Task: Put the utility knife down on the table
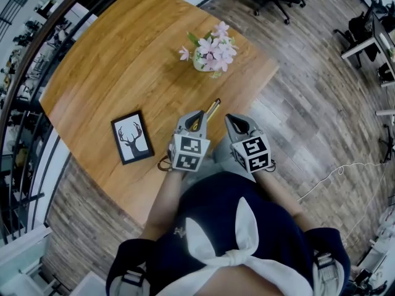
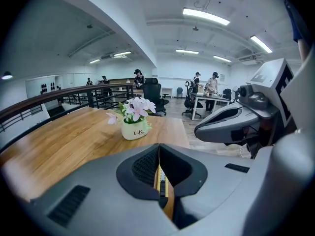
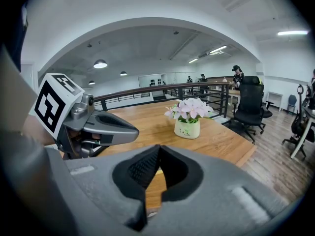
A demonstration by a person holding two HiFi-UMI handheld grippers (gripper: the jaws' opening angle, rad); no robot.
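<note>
Left gripper (image 1: 199, 117), centre of the head view, holds the utility knife (image 1: 212, 110) over the wooden table's (image 1: 111, 73) edge, beside the right gripper (image 1: 233, 121). Left gripper view: jaws clamped on the knife's yellow-and-black body, lower centre. Right gripper view: jaws pressed together, nothing between them.

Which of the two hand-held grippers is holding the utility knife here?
The left hand-held gripper: its jaws pinch the yellow utility knife. The right hand-held gripper is shut with nothing between its jaws.
</note>
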